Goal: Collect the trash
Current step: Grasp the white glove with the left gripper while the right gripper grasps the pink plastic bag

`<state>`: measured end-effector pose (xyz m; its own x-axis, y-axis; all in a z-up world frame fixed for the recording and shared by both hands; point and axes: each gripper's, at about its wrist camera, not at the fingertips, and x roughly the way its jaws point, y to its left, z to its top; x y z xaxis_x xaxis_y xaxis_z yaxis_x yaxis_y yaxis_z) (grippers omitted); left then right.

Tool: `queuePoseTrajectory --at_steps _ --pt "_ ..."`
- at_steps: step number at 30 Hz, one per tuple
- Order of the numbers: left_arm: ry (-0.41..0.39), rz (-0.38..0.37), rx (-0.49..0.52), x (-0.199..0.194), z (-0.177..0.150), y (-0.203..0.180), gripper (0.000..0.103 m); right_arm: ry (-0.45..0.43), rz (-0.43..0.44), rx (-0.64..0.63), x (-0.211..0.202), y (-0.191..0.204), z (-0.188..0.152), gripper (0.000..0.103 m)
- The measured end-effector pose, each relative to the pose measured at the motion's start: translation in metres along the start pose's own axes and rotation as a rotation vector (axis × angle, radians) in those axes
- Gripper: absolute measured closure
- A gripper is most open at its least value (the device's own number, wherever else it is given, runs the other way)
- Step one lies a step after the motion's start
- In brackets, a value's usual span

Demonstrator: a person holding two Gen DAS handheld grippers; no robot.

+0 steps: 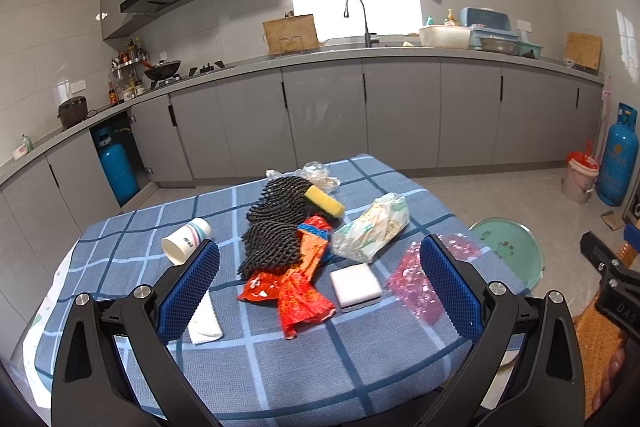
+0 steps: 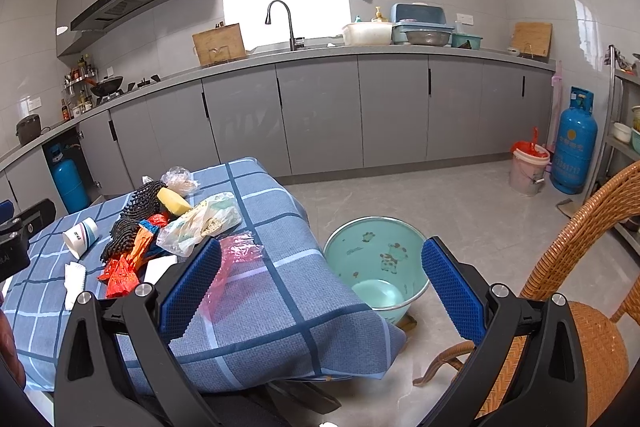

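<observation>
**Spotter:** Where's the trash relative to your tongs?

**Me:** Straight ahead of my left gripper (image 1: 320, 291), heaped on the blue checked tablecloth (image 1: 280, 367). Both jaws stand wide apart, nothing between them. The right gripper (image 2: 322, 291) is released too, holding nothing, and it looks out past the table's right edge at the pale green plastic bucket (image 2: 376, 259) on the floor.

**Spotter:** So which goes first?

**Me:** I'd say the crumpled red-and-orange foil wrapper (image 1: 296, 291); it lies nearest, centred between the left jaws, long axis running near-to-far. Just right of it sits a white rectangular sponge block (image 1: 356, 285), flat and soft-looking. Farther off: black foam fruit netting (image 1: 276, 227), ridged and springy, a yellow sponge (image 1: 324, 201), a clear crinkled plastic bag (image 1: 372, 229). A white paper cup (image 1: 186, 241) lies tipped over on the left.

**Spotter:** And the pink thing?

**Me:** Crumpled pink plastic film (image 2: 236, 259), touching the right gripper's left pad. That arm is nearer it, and nearer the bucket.
</observation>
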<state>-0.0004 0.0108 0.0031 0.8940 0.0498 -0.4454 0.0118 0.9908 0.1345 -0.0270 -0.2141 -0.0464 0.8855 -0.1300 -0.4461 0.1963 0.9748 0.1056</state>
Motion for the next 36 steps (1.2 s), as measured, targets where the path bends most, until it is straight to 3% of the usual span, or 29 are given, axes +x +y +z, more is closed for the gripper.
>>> queuePoseTrajectory --at_steps 11,17,32,33,34,36 --pt "0.173 0.267 -0.097 0.064 -0.047 0.104 0.004 0.068 0.066 -0.041 0.051 0.038 -0.002 0.005" --pt "0.299 0.361 -0.185 0.091 -0.081 0.16 0.004 0.154 0.087 -0.1 0.098 0.066 -0.011 0.005" --pt "0.452 0.338 -0.179 0.185 -0.102 0.162 0.006 0.31 0.098 -0.143 0.17 0.092 -0.039 0.005" --pt "0.46 0.332 -0.182 0.189 -0.103 0.162 0.011 0.313 0.1 -0.141 0.171 0.093 -0.039 0.005" --pt "0.466 0.327 -0.185 0.191 -0.105 0.161 0.023 0.321 0.108 -0.136 0.174 0.092 -0.04 0.005" --pt "0.483 0.3 -0.208 0.194 -0.108 0.163 0.037 0.333 0.123 -0.129 0.177 0.093 -0.041 0.005"
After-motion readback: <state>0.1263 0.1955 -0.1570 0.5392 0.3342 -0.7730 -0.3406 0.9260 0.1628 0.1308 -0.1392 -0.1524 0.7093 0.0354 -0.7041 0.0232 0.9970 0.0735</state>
